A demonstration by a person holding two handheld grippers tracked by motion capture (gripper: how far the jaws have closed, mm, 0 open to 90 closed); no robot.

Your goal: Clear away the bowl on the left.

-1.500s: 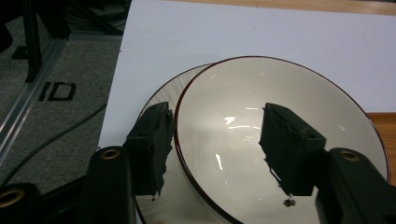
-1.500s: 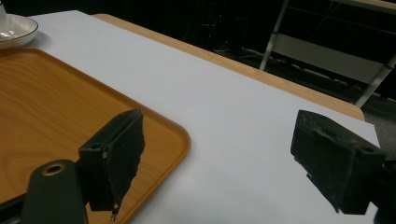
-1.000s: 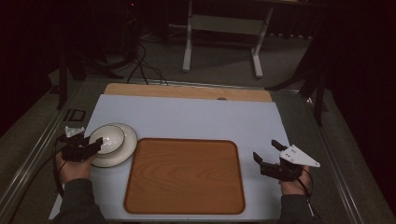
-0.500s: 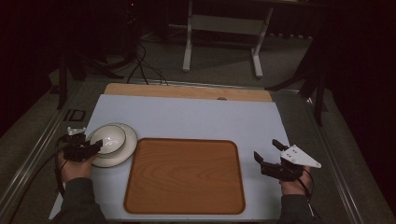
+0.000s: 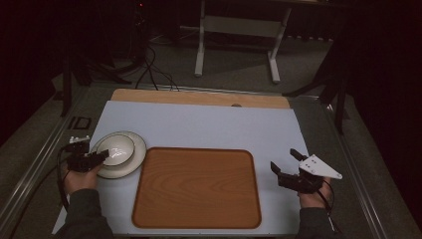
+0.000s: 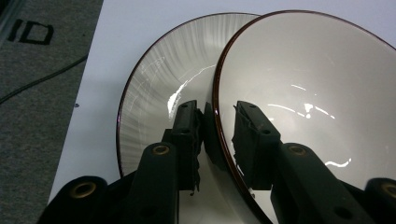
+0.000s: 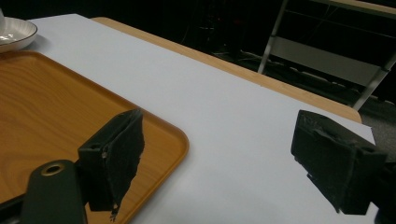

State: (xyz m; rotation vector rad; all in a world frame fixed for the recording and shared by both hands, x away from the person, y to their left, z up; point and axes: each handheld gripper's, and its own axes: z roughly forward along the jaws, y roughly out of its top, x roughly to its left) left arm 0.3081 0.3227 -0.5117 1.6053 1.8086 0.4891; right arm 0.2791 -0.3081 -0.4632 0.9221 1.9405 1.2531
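At the near edge of the table, the person's forearms come in from the bottom of the high view. The right hand (image 5: 312, 198) holds the right gripper (image 5: 287, 168) above the pale blue mat (image 5: 209, 124), just right of the wooden tray (image 5: 196, 186); its jaws are spread wide with nothing between them, and in the right gripper view the tray's rounded far right corner lies behind the left jaw. The tray sits in the near middle of the mat and carries nothing.

At the near left, the left hand (image 5: 79, 179) holds the left gripper (image 6: 215, 123) against a white bowl (image 6: 308, 98) with a dark rim. Its jaws pinch the bowl's near rim, one jaw outside the wall and one inside. The bowl rests on a ribbed white plate (image 6: 159, 84), which lies on the mat just left of the tray's far left corner; in the left gripper view the bowl looks tilted.

Farther off, a bare wooden strip (image 5: 199, 97) edges the mat's far side, and beyond it stands a pale metal frame (image 5: 239, 30) on the dark floor.
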